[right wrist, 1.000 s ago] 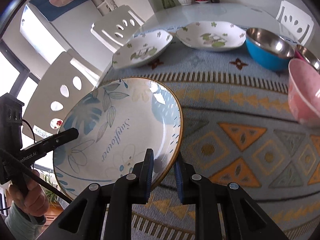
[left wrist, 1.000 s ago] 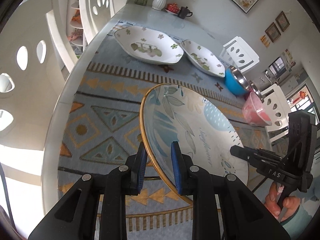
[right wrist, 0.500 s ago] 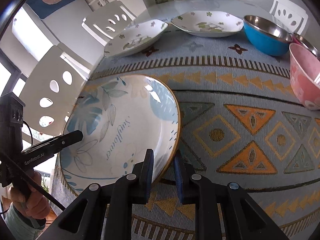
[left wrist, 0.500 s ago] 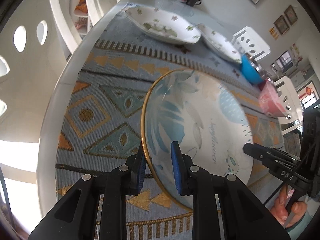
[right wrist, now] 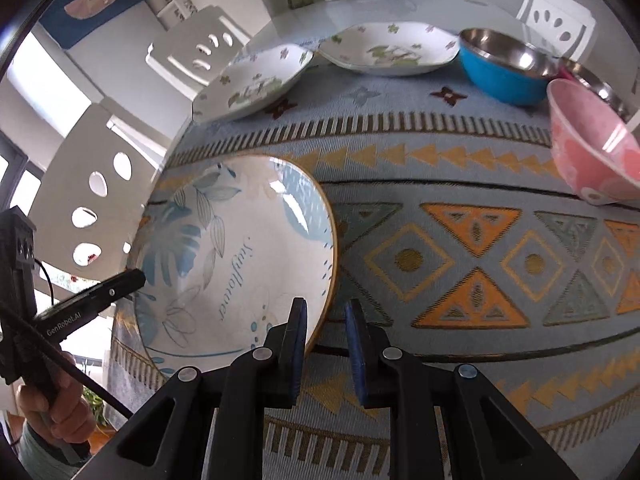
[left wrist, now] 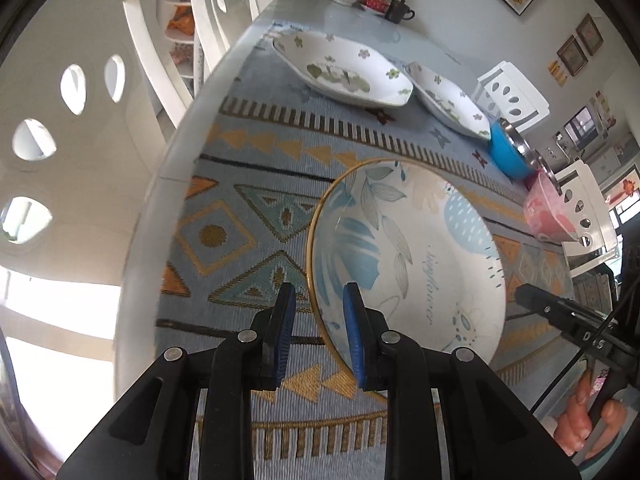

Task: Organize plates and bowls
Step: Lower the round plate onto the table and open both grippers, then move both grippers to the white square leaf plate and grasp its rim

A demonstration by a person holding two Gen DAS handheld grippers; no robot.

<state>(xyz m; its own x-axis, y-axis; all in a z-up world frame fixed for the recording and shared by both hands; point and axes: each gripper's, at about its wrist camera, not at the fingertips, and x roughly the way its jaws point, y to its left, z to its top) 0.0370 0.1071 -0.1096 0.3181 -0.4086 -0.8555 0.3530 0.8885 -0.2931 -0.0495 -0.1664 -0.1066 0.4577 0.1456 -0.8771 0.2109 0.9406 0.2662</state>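
Patterned blue tablecloth [right wrist: 460, 184] underneath. Left gripper [left wrist: 316, 332] and right gripper [right wrist: 326, 344] each clamp opposite rims of the leaf-print plate [left wrist: 412, 256], jaws narrow. Floral dishes [right wrist: 256, 80] far ahead.

Leaf-patterned plate [left wrist: 404, 256] on patterned cloth [left wrist: 240, 236] — rim between left tool [left wrist: 316, 332] pads

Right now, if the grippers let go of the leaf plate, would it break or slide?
The leaf plate looks like glazed ceramic, so it is probably stiff and could chip if dropped. Its glossy face shows glare, so it may be slippery in the pads. The woven cloth under it would likely stop it from sliding far.
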